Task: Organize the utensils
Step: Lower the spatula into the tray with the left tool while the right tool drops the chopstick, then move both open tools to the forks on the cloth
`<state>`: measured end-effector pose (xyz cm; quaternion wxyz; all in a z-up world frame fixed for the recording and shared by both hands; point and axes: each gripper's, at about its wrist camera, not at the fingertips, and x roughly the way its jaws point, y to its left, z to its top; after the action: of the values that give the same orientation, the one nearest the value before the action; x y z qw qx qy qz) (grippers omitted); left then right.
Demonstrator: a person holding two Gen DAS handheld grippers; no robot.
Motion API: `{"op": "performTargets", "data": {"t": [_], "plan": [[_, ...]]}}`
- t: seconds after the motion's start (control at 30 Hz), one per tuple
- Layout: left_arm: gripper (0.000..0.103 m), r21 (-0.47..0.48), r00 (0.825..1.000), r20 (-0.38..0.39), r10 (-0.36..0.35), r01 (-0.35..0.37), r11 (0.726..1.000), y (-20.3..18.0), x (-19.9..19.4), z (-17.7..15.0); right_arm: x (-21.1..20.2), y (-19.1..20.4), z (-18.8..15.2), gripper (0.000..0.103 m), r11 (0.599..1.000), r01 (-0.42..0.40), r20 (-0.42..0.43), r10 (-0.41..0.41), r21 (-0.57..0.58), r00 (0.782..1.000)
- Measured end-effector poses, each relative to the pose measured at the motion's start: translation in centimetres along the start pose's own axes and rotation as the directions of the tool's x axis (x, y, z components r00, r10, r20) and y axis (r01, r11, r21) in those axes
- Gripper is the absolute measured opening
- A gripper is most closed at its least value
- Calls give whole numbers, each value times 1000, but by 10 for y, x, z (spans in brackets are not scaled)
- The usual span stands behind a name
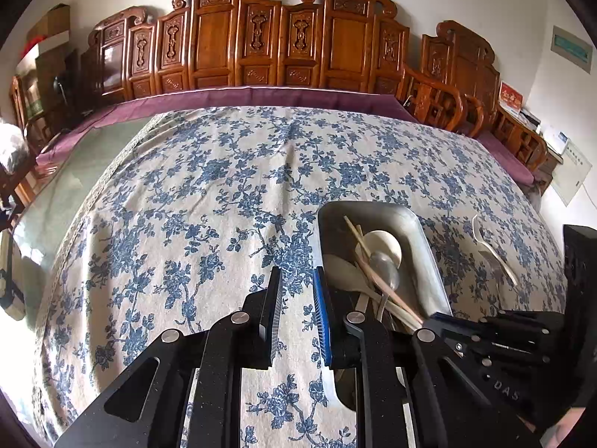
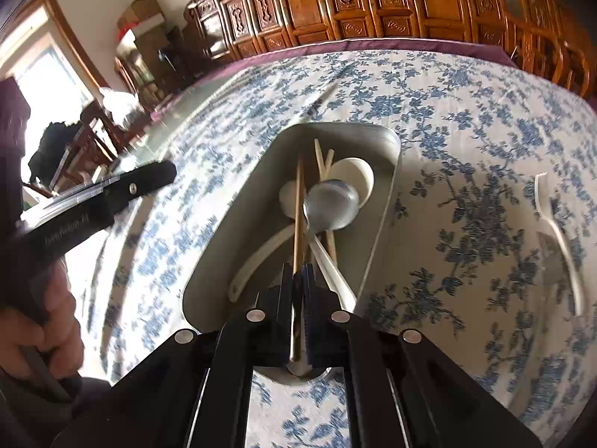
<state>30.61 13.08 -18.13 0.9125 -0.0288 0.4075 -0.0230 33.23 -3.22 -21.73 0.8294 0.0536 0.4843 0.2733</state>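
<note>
Right gripper [image 2: 297, 280] jaws pinch single chopstick [image 2: 297, 209], tip over metal tray [image 2: 388, 142]. Lower until stick lies along tray beside metal spoon [image 2: 332, 203], then release. Left gripper [image 1: 296, 298] jaws spread, empty, left of tray. White plastic fork [image 2: 559, 239] right of tray, on tablecloth [image 2: 466, 104].

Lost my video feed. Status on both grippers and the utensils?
Right gripper shut on chopstick over metal tray. Left gripper open, empty, beside tray. White fork still out on tablecloth. Nothing blocking.
</note>
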Motion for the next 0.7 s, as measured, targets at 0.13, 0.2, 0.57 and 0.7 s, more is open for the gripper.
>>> {"op": "performTargets", "data": {"t": [0.13,0.2,0.57,0.7], "plan": [[15,9,1000,-1,-3,3,1000,-3,-1,-1,0,0,0,10,998,-69,-1,69,4,998],[15,18,1000,-2,-5,5,1000,-7,-2,-1,-4,1,-1,10,997,-71,7,71,-16,997],[35,112,999,6,-54,53,992,-58,-11,-8,-66,-83,-11,17,975,183,121,-168,-125,978],[44,142,996,5,-84,83,986,-87,-12,-9,-69,-138,-7,28,949,291,113,-279,-118,954]]}}
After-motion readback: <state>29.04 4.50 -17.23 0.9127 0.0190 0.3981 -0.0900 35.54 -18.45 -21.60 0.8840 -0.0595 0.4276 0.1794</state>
